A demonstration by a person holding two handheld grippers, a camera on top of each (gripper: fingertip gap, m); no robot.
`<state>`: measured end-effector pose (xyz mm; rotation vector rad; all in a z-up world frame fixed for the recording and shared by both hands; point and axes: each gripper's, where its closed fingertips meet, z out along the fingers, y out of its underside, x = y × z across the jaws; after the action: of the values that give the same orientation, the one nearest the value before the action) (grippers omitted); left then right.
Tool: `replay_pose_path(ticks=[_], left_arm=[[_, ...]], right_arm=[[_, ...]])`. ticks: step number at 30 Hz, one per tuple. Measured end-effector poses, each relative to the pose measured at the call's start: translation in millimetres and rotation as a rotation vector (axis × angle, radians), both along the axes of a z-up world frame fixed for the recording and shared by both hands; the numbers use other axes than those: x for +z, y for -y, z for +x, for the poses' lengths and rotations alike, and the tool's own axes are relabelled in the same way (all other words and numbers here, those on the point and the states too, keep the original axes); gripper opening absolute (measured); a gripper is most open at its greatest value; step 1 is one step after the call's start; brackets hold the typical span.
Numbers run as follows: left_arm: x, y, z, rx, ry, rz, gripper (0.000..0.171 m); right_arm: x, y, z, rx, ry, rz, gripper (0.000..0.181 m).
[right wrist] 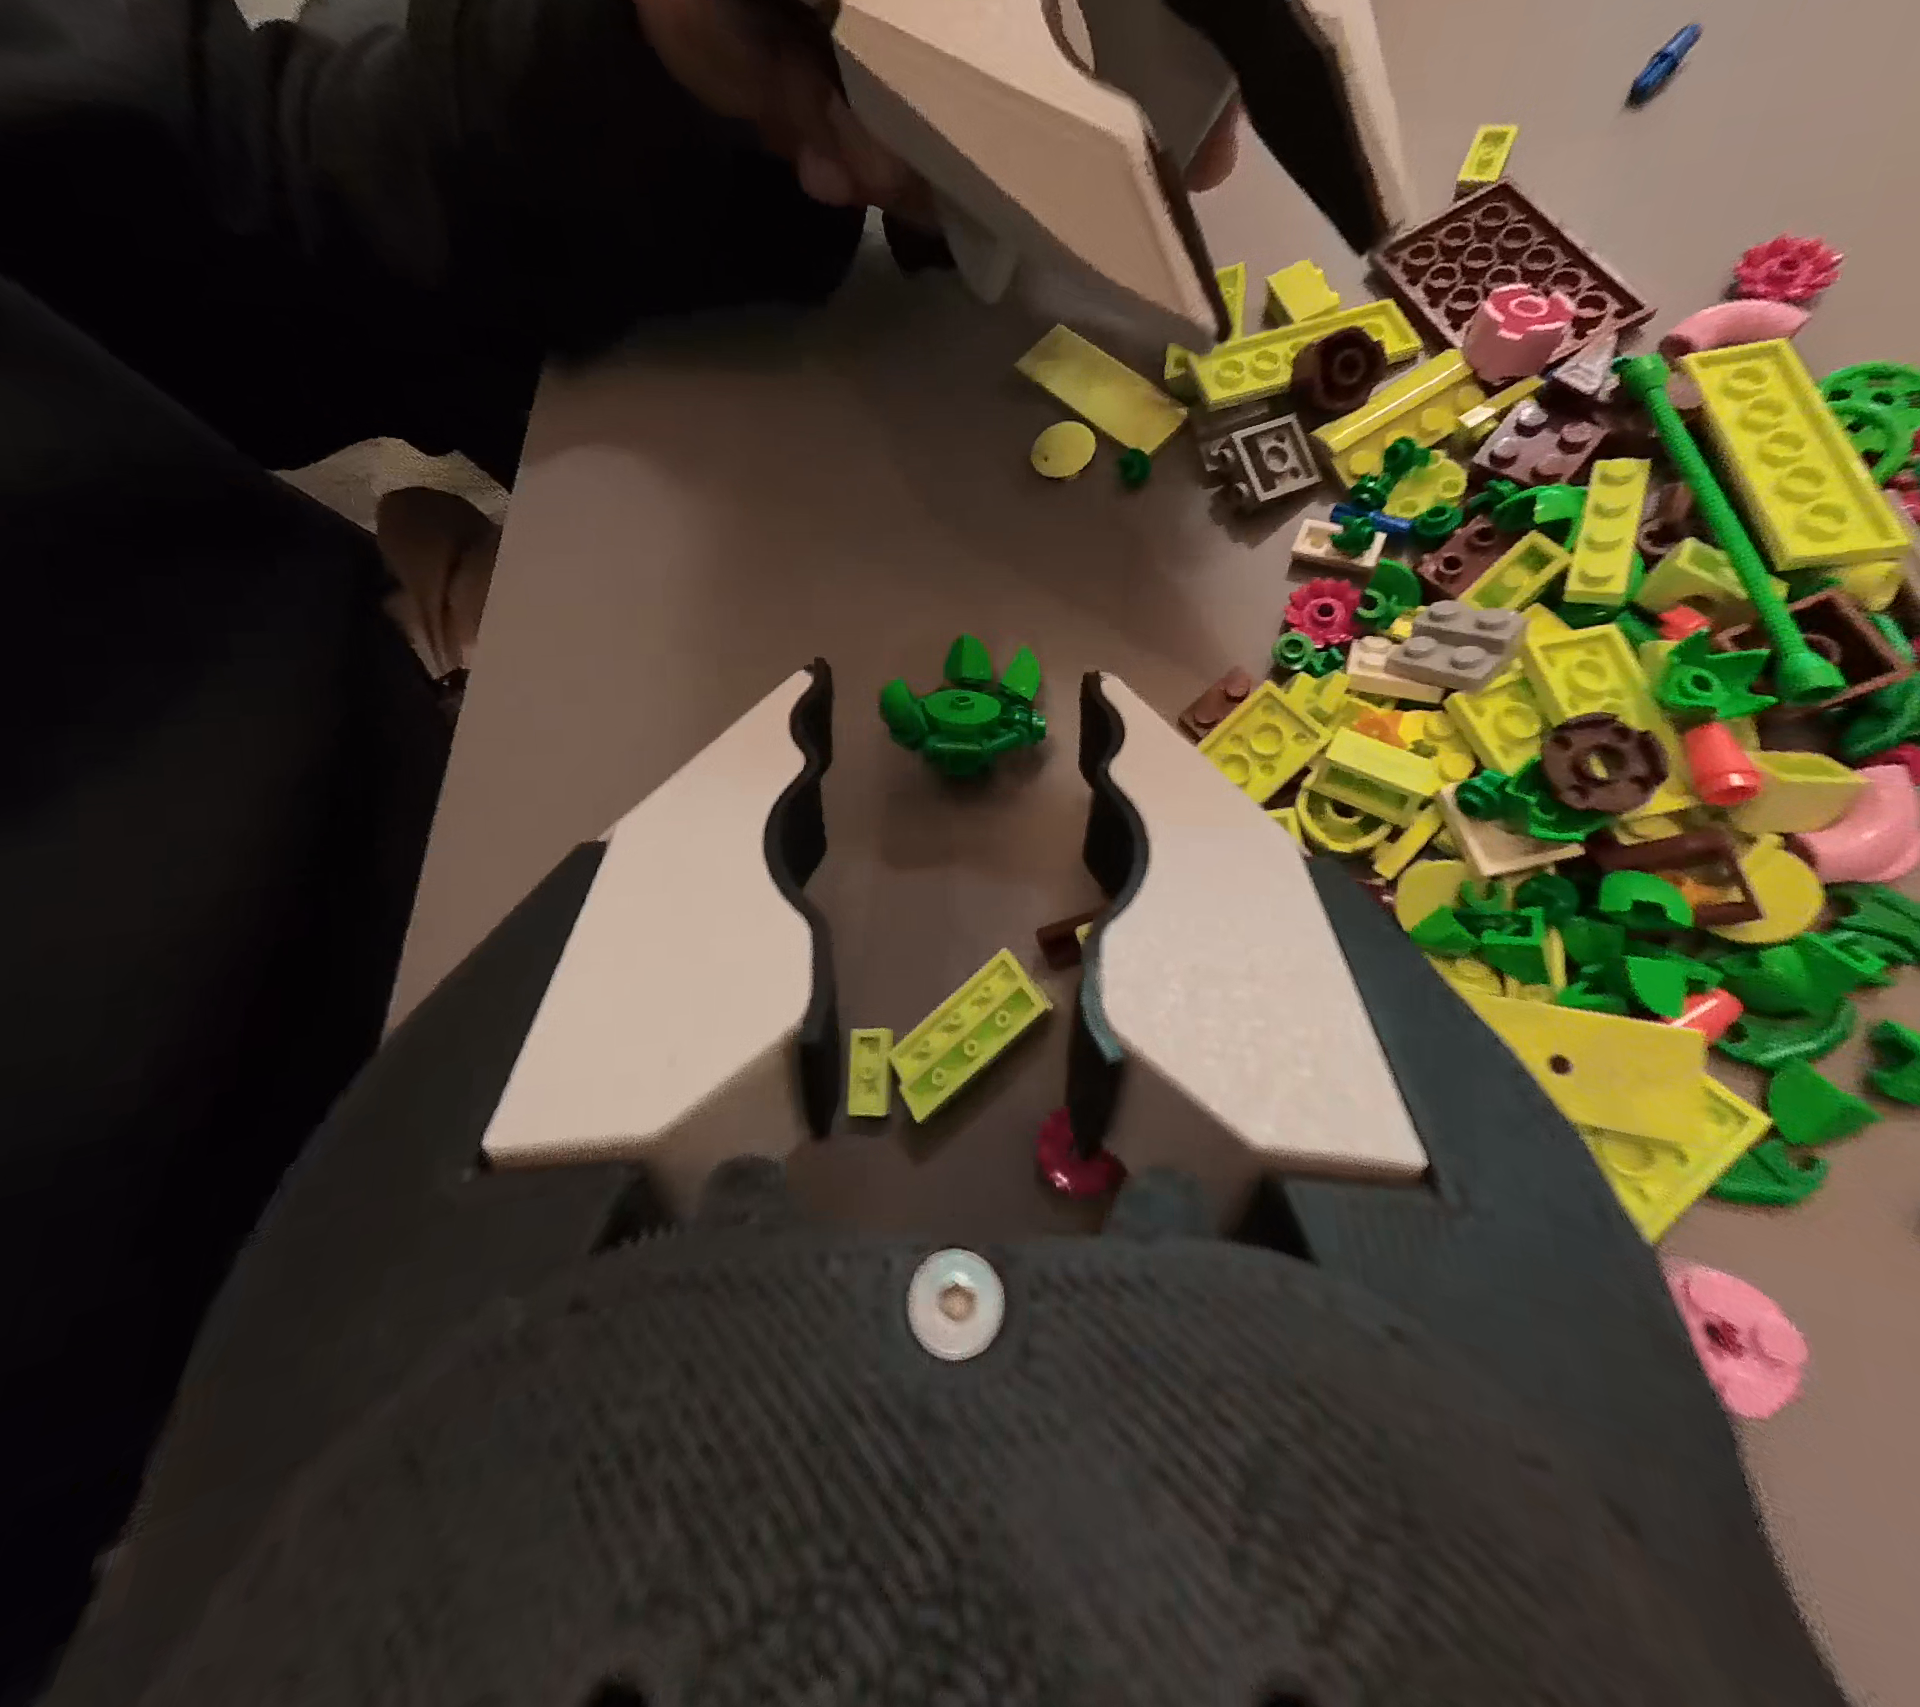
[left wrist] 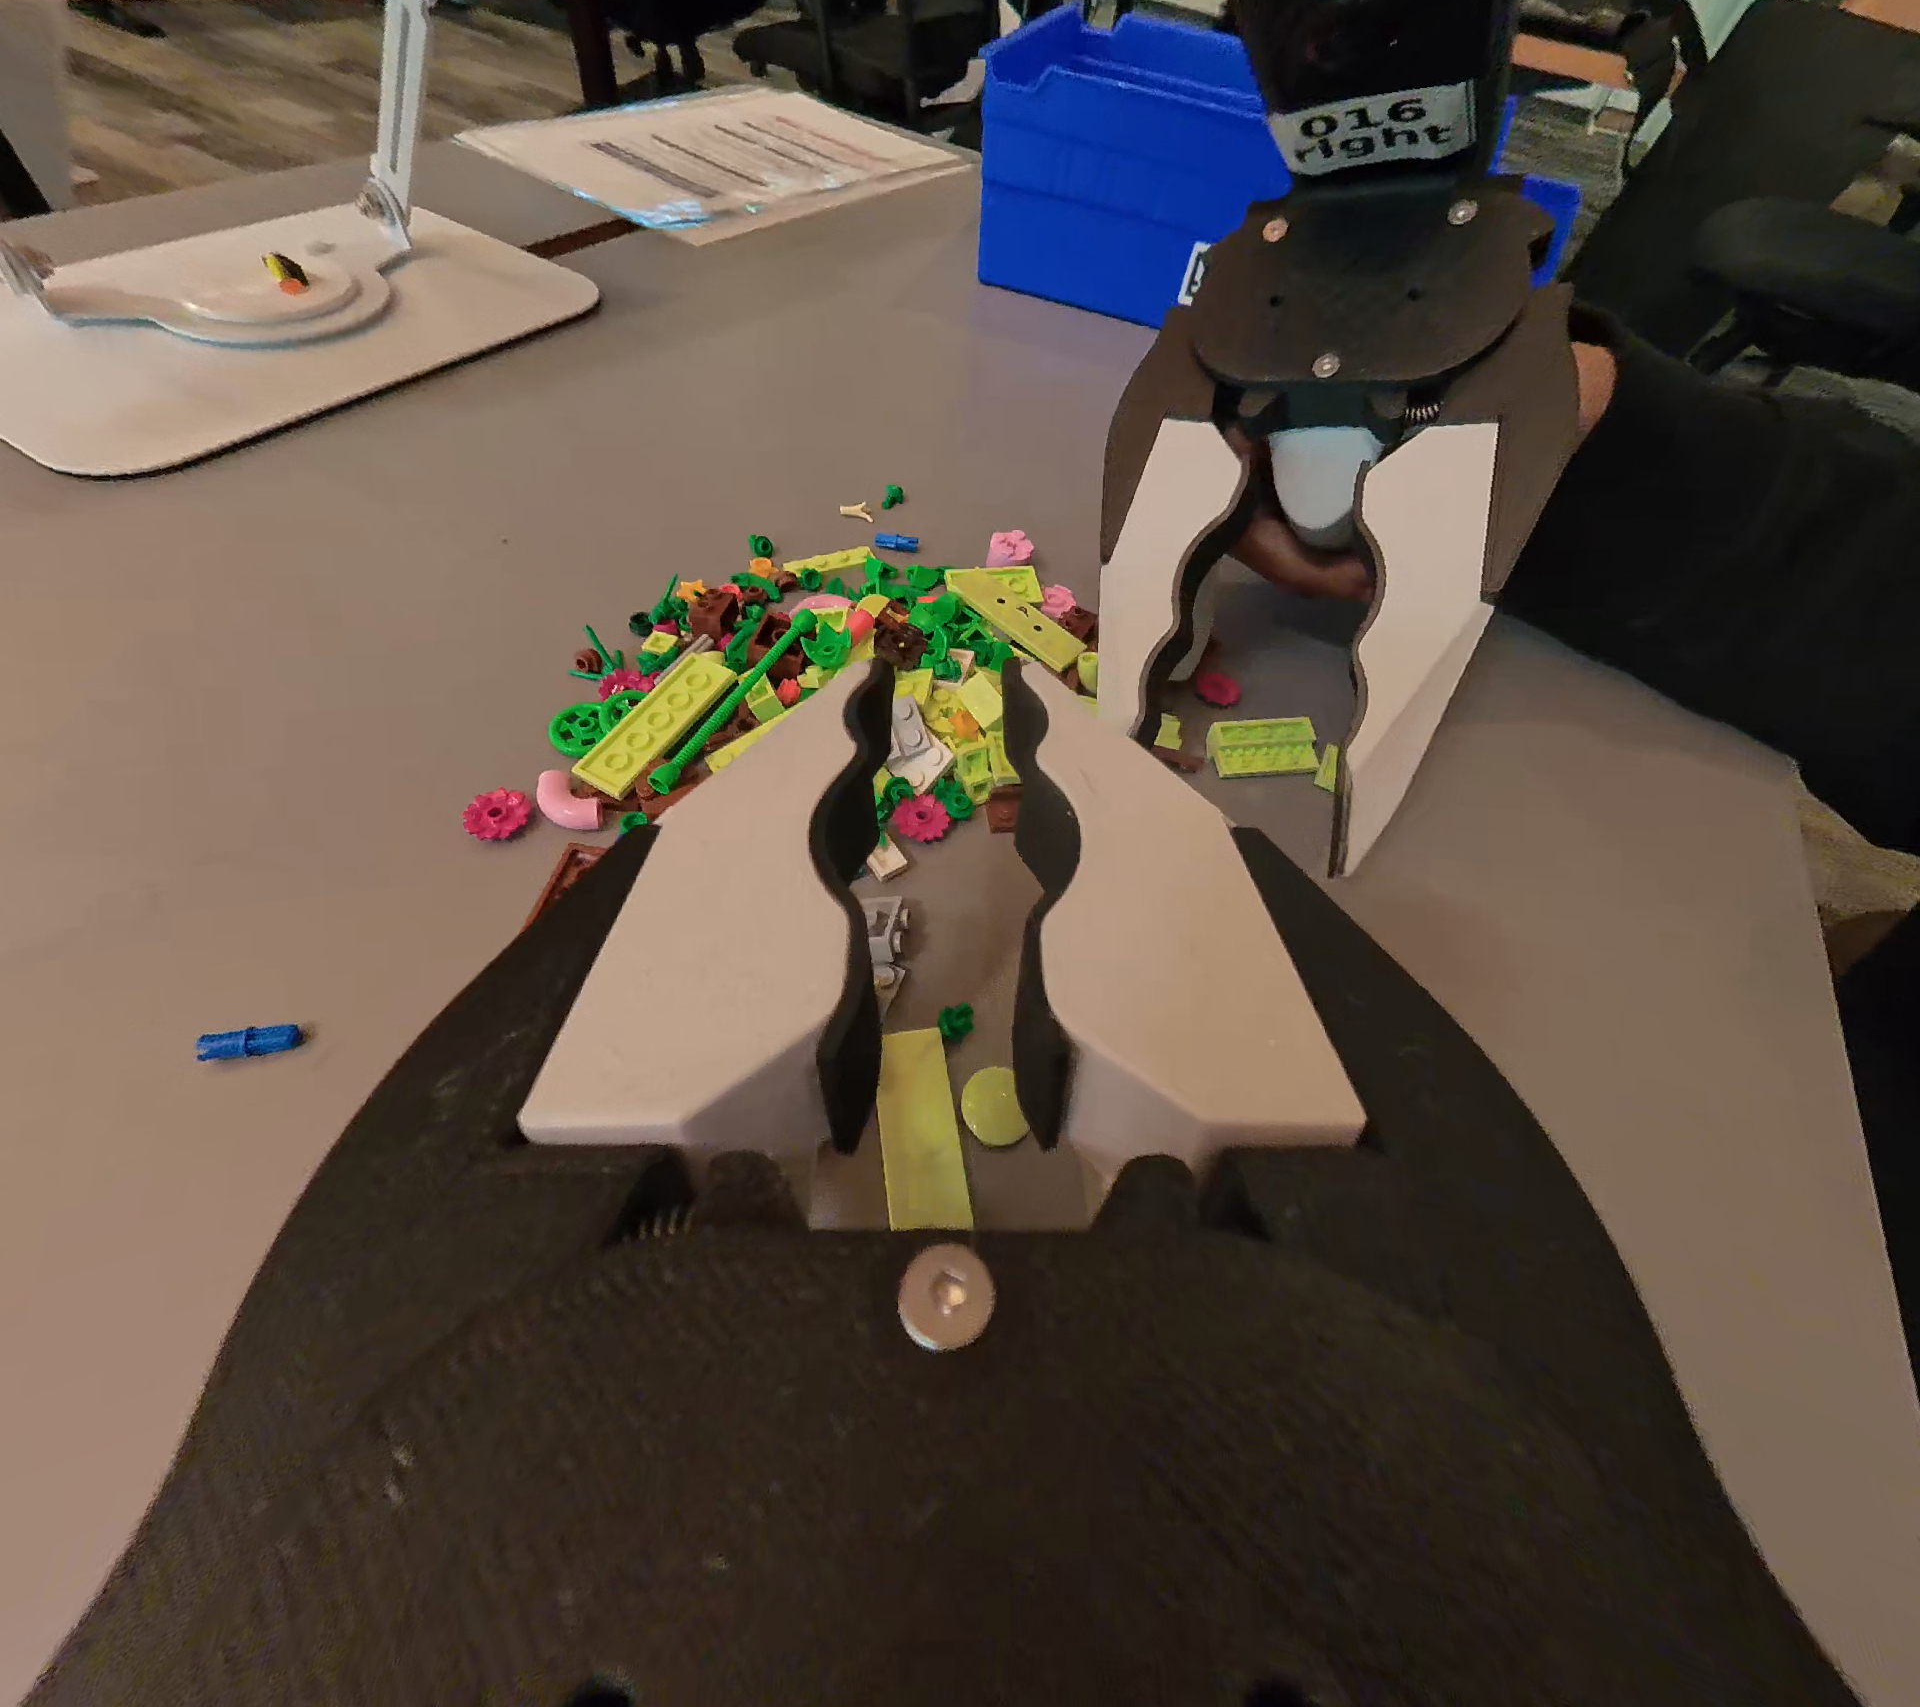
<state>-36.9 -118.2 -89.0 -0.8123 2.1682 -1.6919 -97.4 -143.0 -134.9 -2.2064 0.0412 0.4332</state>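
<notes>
Grey table [left wrist: 312,722]; brick pile [left wrist: 831,681] partly hidden behind left gripper [left wrist: 940,670]; both grippers' fingers apart, empty.

A white label [left wrist: 1371,125] with two lines of bold black print, digits above a short word, is wrapped round the camera mount of the right gripper [left wrist: 1242,800]; it is the only writing sharp enough to read. A laminated sheet [left wrist: 717,151] on the table [left wrist: 312,722] bears coloured lines of print, too blurred to make out; a white sticker [left wrist: 1195,275] on the blue bin [left wrist: 1101,182] is mostly hidden behind the gripper.
</notes>
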Motion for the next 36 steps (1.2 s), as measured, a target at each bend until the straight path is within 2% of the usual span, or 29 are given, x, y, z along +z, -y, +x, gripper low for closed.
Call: replay_pose_path(ticks=[6, 9, 10, 15, 18, 20, 22, 23, 25, 30, 36], left_arm=[[-1.2, 0.0, -0.3, -0.005, -0.018, -0.007, 0.019], [-2.8, 0.6, -0.7, -0.007, -0.019, 0.003, 0.019], [-3.0, 0.7, -0.8, -0.008, -0.019, 0.004, 0.020], [0.5, 1.0, -1.1, -0.013, -0.049, -0.049, 0.028], [8.8, 4.6, -6.2, -0.065, -0.164, -0.204, 0.048], [22.0, 11.0, -15.3, -0.167, -0.330, -0.406, 0.062], [42.3, 14.0, -25.7, -0.300, -0.479, -0.633, 0.064], [47.6, 13.7, -27.3, -0.334, -0.527, -0.705, 0.059], [49.8, 14.5, -30.4, -0.367, -0.569, -0.751, 0.049], [46.3, 22.4, -39.6, -0.403, -0.564, -0.697, 0.045], [47.3, 26.8, -43.7, -0.422, -0.564, -0.703, 0.019]], right_arm=[[-14.1, 0.6, -5.7, 0.039, 0.065, -0.063, 0.049], [-22.2, 0.4, -6.8, 0.056, 0.120, -0.101, 0.039], [-22.9, 0.1, -6.2, 0.059, 0.145, -0.104, 0.033], [-11.6, -3.3, -2.5, 0.048, 0.220, -0.054, 0.030], [18.2, -9.0, 11.5, -0.018, 0.343, 0.097, 0.030], [43.3, -9.4, 21.1, -0.069, 0.479, 0.217, 0.030], [64.1, -8.9, 22.6, -0.092, 0.609, 0.318, 0.030], [71.9, -9.1, 21.7, -0.101, 0.666, 0.357, 0.029], [82.5, -10.3, 21.1, -0.127, 0.756, 0.408, 0.029], [91.1, -11.0, 23.1, -0.166, 0.862, 0.442, 0.030], [96.5, -10.8, 21.2, -0.174, 0.896, 0.471, 0.029]])
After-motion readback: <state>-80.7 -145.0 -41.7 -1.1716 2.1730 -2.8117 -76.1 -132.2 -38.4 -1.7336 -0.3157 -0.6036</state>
